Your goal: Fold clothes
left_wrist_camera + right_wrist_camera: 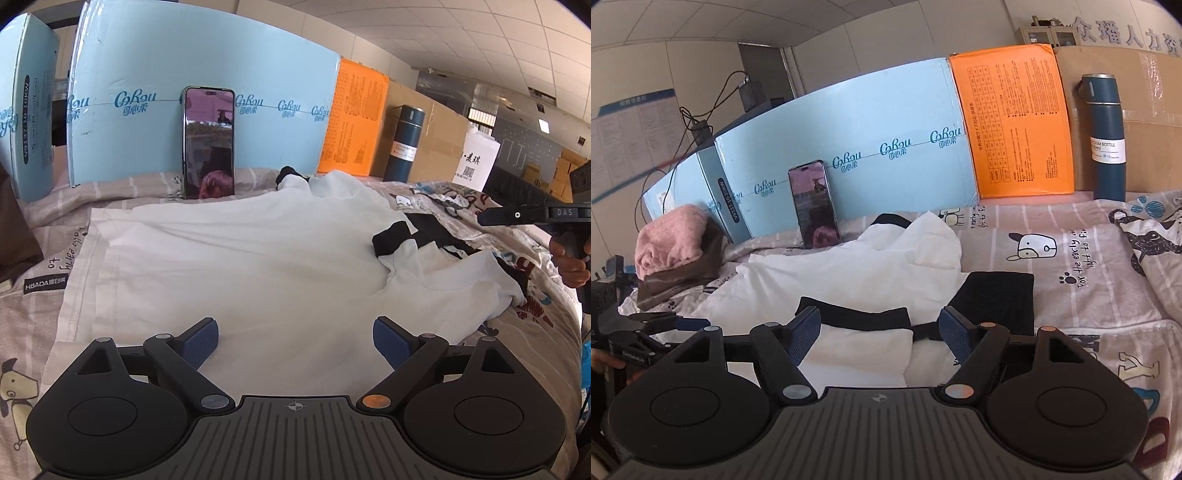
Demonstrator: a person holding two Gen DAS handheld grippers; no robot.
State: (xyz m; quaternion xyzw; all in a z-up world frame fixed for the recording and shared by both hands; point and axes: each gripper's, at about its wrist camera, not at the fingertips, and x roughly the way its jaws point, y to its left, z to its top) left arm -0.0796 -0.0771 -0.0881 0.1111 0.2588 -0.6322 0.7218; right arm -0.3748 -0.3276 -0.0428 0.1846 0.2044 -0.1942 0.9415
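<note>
We saw a white shirt (pixel 236 266) with black trim spread over a bed sheet (pixel 528 325) printed with cartoon dogs and lettering. Its body lay mostly flat and wrinkled, and a black-cuffed sleeve (pixel 391 240) was folded in over the right part. From the right wrist camera the shirt (pixel 857 273) reached back toward the boxes, with a black band (pixel 857 315) of trim lying just ahead of the claw.

The left gripper (pixel 295 338) hung low over the near hem with its jaws wide and only flat cloth between the blue pads (pixel 201 341); we saw no pinch. The right gripper (pixel 879 332) also stood wide, its jaws spread either side of the black band, nothing clamped.

No open containers showed. A long blue box (pixel 207 92) stood closed along the back, and beside it an orange box (pixel 1012 122) and a plain brown carton (pixel 1145 122), also closed; we could not tell their contents. A dark blue flask (pixel 1104 140) stood capped against the carton.

A phone (pixel 209 144) leaned upright on the blue box, its foot just behind the shirt's far edge. A pink towel (pixel 670 240) sat bundled on something brown at the left. From the left wrist view, the other gripper's tip (pixel 517 214) and a hand (pixel 570 262) came in at the right edge, above the sheet.
</note>
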